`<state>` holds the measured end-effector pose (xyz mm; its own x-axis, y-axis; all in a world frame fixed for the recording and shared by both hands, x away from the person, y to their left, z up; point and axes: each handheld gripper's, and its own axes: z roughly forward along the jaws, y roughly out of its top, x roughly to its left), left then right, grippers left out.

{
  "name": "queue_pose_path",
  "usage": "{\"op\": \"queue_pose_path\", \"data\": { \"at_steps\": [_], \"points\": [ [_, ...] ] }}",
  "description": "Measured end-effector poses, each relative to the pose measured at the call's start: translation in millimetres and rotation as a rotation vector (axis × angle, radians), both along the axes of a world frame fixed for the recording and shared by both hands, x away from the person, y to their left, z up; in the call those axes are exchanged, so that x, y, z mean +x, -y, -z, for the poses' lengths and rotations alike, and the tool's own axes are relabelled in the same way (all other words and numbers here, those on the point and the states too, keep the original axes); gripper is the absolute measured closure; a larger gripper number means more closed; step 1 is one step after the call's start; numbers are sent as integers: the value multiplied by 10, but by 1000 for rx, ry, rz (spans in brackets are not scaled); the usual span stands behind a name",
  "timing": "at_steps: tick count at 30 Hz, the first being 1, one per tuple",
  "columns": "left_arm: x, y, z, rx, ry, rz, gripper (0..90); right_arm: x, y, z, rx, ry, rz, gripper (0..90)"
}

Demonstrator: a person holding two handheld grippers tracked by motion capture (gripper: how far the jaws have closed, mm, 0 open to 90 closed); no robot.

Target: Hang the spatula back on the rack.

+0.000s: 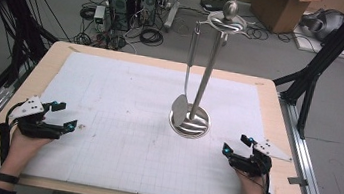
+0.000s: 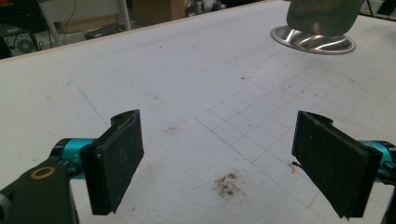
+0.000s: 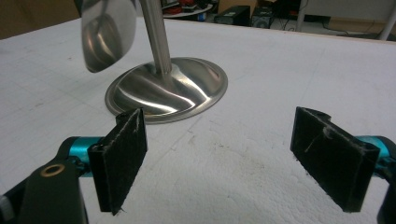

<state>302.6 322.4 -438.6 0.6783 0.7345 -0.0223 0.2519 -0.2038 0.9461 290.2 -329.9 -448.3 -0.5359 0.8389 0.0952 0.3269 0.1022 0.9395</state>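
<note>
Spatula (image 1: 185,81) hangs from the top ring of a steel utensil stand (image 1: 203,81); one spatula, one stand, nothing else hung on it; the stand's round base (image 1: 191,125) sits on the white gridded mat (image 1: 121,120), right of the tabletop's (image 1: 54,56) centre; the spatula's long axis runs near vertical, handle up, blade down, the blade just beside the stand's post and just above the base, whether touching it I cannot tell.

Two grippers, one per hand, both low near the front edge of the mat; left gripper (image 1: 64,115) at the front left, jaws spread wide with nothing between them; right gripper (image 1: 238,143) at the front right, jaws likewise released and empty.

Relation that counts: the spatula lies forward and to the left of the right gripper, near; forward and well to the right of the left gripper, well apart; right hand is clearly the nearer. In the right gripper view the blade (image 3: 105,37) hangs up and left of the jaws, the base (image 3: 168,88) just beyond them; likely the right gripper takes it, reaching forward and up.
</note>
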Motion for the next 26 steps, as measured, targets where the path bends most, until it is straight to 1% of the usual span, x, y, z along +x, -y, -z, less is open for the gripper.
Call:
{"op": "queue_pose_path", "data": {
  "at_steps": [4, 9, 10, 11, 13, 21, 26],
  "points": [
    [0, -46, 27, 1, 2, -17, 170, 0, 0, 0, -1, 1, -1, 180],
    [11, -91, 87, -10, -9, -28, 170, 0, 0, 0, -1, 0, -1, 180],
    [7, -95, 85, -16, -6, -28, 171, 0, 0, 0, 0, 0, -1, 180],
    [3, -97, 84, -15, 5, -28, 172, 0, 0, 0, 0, 0, -2, 180],
    [-2, -98, 88, -15, 7, -27, 174, 0, 1, 0, 0, 0, -2, 180],
    [20, -97, 94, -15, -18, -39, 173, -1, -3, 0, 0, 0, -2, 180],
    [24, -97, 95, -13, -19, -38, 173, -2, -4, 0, 2, -2, -3, 180]
  ]
}}
